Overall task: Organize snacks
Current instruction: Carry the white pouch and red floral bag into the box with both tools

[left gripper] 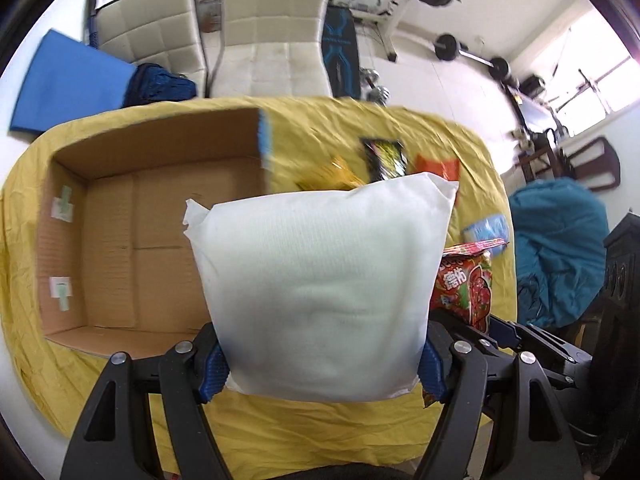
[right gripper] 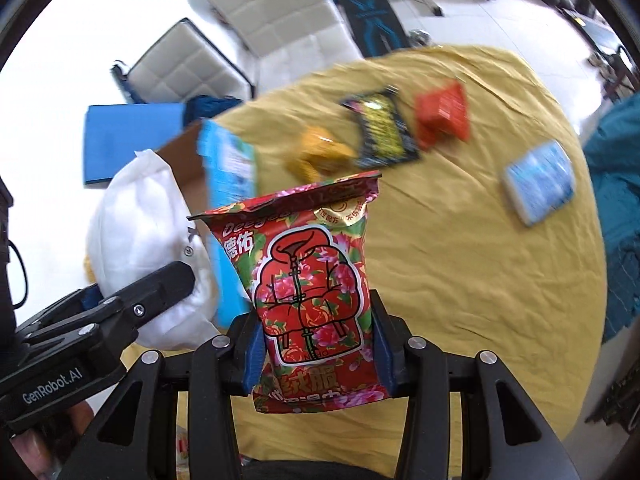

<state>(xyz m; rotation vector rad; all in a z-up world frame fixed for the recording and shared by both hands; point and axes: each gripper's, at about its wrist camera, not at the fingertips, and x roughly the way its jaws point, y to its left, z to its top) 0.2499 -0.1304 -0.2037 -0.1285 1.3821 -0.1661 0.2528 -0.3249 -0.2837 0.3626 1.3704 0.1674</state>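
My left gripper [left gripper: 322, 364] is shut on a plain white packet [left gripper: 320, 284], held upright above the yellow cloth just right of the open cardboard box [left gripper: 120, 256], whose inside looks bare. My right gripper [right gripper: 318, 352] is shut on a red floral snack bag [right gripper: 312, 280], also lifted off the table. In the right wrist view the white packet [right gripper: 140, 232] and the left gripper's body sit at the left, beside the box's blue outer wall [right gripper: 228, 184]. The red bag [left gripper: 464, 288] peeks out right of the white packet in the left view.
On the yellow tablecloth [right gripper: 460, 280] lie a yellow snack [right gripper: 320, 152], a black-and-yellow packet [right gripper: 380, 132], an orange-red packet [right gripper: 442, 116] and a light blue pack [right gripper: 538, 184]. Two white chairs [left gripper: 272, 28] stand behind the table. A teal beanbag [left gripper: 560, 256] sits at the right.
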